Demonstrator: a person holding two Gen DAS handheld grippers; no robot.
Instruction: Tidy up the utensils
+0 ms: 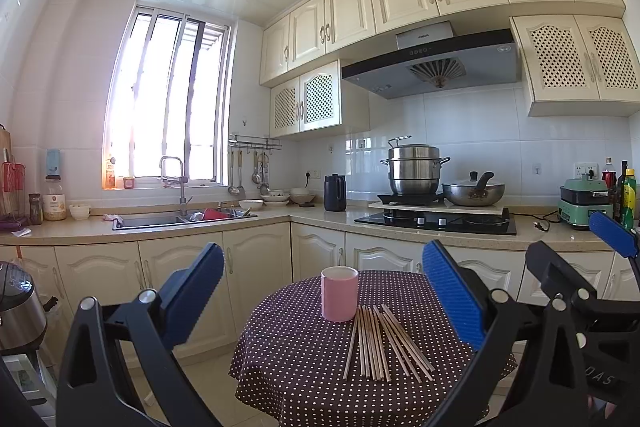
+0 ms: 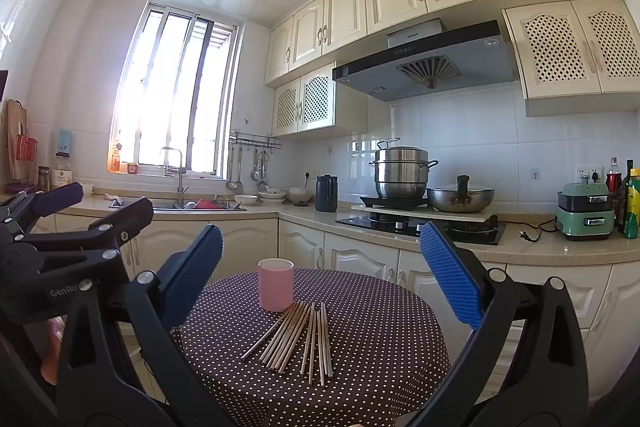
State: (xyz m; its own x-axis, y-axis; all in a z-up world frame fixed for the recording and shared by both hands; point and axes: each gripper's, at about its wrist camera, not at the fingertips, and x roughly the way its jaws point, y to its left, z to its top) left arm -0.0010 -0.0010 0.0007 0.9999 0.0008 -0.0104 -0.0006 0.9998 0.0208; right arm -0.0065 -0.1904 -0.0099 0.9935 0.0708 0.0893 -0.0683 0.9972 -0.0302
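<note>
Left wrist view, left to right: rice cooker [image 1: 18, 311] cut off at the frame edge; left gripper [image 1: 323, 297], jaws wide apart, holding nothing, above a round table [image 1: 280, 379] under a dotted cloth; pink cup [image 1: 339, 293] upright near the far side; chopsticks [image 1: 386, 341] fanned flat just in front of it, count hard to make out; right gripper [image 1: 572, 247], partly cropped. Right wrist view: left gripper [image 2: 100, 205] at the left border; right gripper [image 2: 322, 279] spread open, empty; pink cup [image 2: 275, 284]; chopsticks [image 2: 298, 341]; steamer pot [image 2: 402, 173] and wok [image 2: 460, 199] on the counter behind.
</note>
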